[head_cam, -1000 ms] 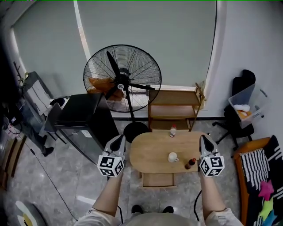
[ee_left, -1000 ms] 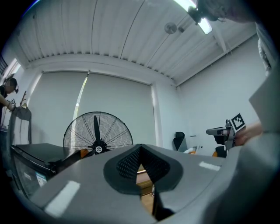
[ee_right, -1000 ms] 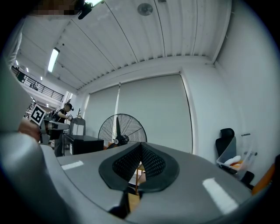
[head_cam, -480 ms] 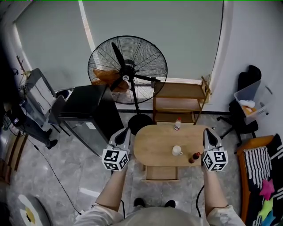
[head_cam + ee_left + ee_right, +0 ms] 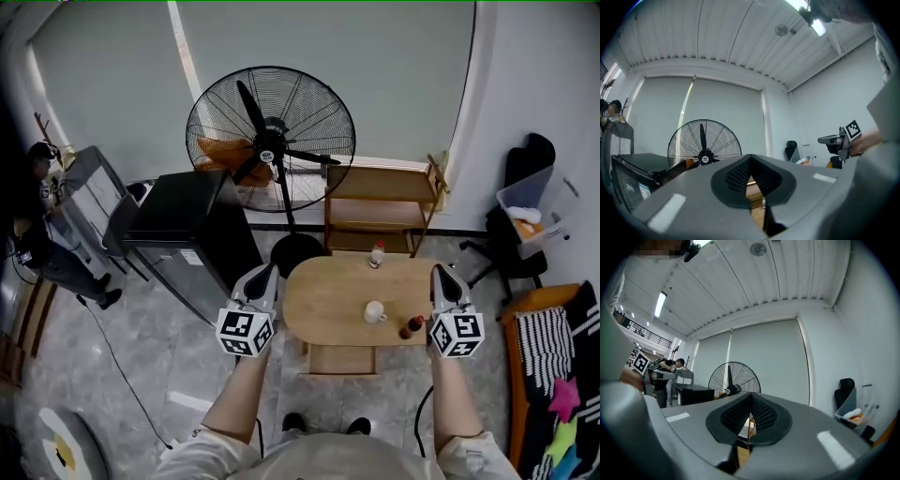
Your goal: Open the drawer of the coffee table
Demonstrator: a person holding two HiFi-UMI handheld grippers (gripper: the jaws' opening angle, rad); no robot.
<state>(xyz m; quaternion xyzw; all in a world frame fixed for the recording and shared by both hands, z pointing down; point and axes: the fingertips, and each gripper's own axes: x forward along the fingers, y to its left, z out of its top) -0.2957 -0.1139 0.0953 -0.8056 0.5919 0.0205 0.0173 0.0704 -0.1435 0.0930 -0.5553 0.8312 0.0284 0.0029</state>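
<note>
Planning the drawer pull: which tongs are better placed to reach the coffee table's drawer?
Probably left. The left tongs appear nearer the light wooden drawer under the oval wooden table; the right tongs look farther off, past a brown bottle. Both are shut.

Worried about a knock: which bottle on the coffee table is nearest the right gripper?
The dark brown bottle beside the white mug; the pale bottle stands at the far edge.

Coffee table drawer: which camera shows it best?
Head view: the drawer juts past the near edge of the oval tabletop, seen from above. Both gripper views show only slivers of wood behind their shut jaws; no drawer is discernible.
</note>
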